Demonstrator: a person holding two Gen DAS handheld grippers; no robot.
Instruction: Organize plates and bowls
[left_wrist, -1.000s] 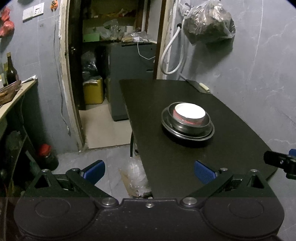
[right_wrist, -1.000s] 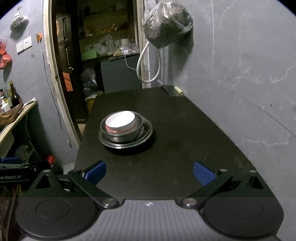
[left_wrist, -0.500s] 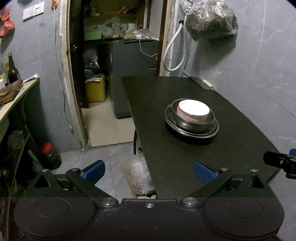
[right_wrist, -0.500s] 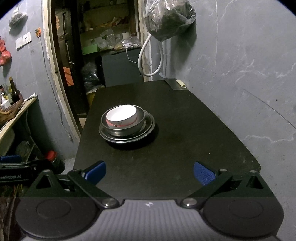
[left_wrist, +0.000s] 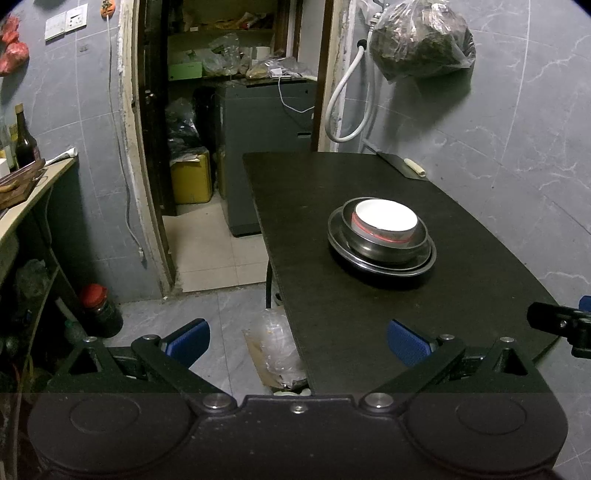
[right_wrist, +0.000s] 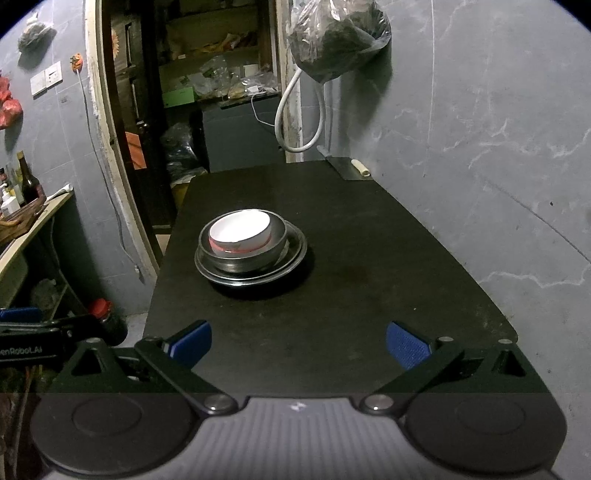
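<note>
A white bowl with a red band (left_wrist: 385, 220) (right_wrist: 240, 232) sits inside a steel bowl (left_wrist: 384, 248) (right_wrist: 242, 258), which sits on a steel plate (left_wrist: 424, 264) (right_wrist: 295, 254), all stacked on the black table (left_wrist: 369, 325) (right_wrist: 351, 295). My left gripper (left_wrist: 298, 339) is open and empty, held off the table's near left corner, over the floor. My right gripper (right_wrist: 298, 343) is open and empty above the table's near edge. The stack lies well ahead of both.
A cleaver with a pale handle (right_wrist: 351, 168) lies at the table's far right corner. A grey wall runs along the table's right side, with a hanging bag (right_wrist: 336, 37) and hose. A doorway, a shelf with bottles (left_wrist: 22, 147) and a red-capped jar (left_wrist: 99, 310) are at the left.
Both grippers have pulled back and risen a little from the stack; the stack itself has not moved. Both stay open.
</note>
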